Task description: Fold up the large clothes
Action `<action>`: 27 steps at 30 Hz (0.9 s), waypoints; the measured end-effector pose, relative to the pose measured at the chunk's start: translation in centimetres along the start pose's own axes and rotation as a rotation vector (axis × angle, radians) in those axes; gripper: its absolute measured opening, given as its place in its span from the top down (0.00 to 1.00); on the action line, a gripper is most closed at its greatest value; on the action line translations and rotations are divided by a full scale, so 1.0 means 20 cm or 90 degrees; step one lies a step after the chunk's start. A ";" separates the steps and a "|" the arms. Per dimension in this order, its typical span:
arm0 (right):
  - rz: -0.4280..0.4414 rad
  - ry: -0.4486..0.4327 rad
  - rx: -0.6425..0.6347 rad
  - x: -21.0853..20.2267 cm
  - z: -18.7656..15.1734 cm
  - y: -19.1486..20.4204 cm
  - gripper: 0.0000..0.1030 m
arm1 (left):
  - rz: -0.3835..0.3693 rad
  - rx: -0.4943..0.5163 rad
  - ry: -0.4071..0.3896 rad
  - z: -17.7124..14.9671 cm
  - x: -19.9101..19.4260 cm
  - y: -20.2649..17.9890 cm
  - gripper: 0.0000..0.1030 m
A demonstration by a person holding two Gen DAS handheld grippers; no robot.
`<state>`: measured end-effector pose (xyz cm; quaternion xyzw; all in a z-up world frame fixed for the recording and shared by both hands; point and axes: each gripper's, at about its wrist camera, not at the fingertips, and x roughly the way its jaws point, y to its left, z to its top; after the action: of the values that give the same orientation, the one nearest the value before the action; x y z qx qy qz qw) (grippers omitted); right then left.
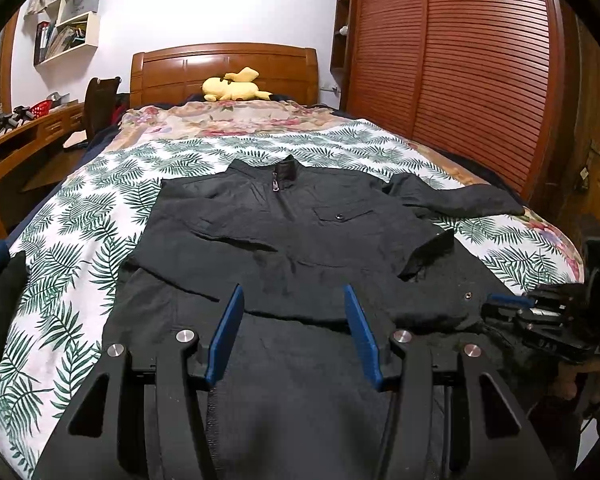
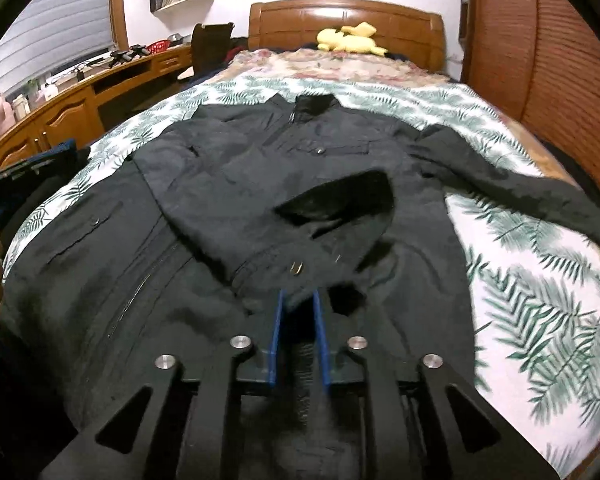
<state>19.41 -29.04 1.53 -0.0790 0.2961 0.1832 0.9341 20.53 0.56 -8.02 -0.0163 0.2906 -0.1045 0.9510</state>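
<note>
A large black jacket (image 1: 284,236) lies front up on the leaf-print bedspread (image 1: 80,220), collar toward the headboard. Its left sleeve is folded across the chest, cuff (image 1: 428,256) near the middle. Its other sleeve (image 1: 460,200) stretches out to the right. My left gripper (image 1: 292,296) is open and empty, hovering over the jacket's lower part. My right gripper (image 2: 298,296) is shut on the jacket's hem fabric (image 2: 292,280), near the folded sleeve's cuff (image 2: 340,200); it also shows at the right edge of the left wrist view (image 1: 548,312). The jacket fills the right wrist view (image 2: 220,184).
A yellow plush toy (image 1: 232,86) lies by the wooden headboard (image 1: 224,68). A wooden desk (image 1: 24,136) and chair (image 1: 98,100) stand left of the bed. A louvred wooden wardrobe (image 1: 460,60) runs along the right. Dark clothing (image 1: 0,292) lies at the bed's left edge.
</note>
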 end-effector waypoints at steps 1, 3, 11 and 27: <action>-0.001 -0.006 0.000 -0.03 0.01 0.00 0.70 | 0.000 0.001 -0.001 0.00 0.00 -0.01 0.48; -0.005 -0.014 0.007 -0.02 0.05 -0.02 0.56 | -0.002 0.001 -0.006 0.00 0.01 -0.02 0.48; -0.025 -0.031 0.007 0.15 0.29 -0.17 0.55 | -0.020 -0.017 -0.021 0.00 0.04 -0.04 0.33; 0.036 0.105 0.040 0.54 0.45 -0.19 0.64 | -0.001 0.009 -0.036 0.01 0.01 -0.08 0.23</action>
<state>33.74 -27.11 2.68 -0.0558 0.3799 0.1928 0.9030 20.44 -1.07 -7.81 -0.0128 0.2629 -0.1071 0.9588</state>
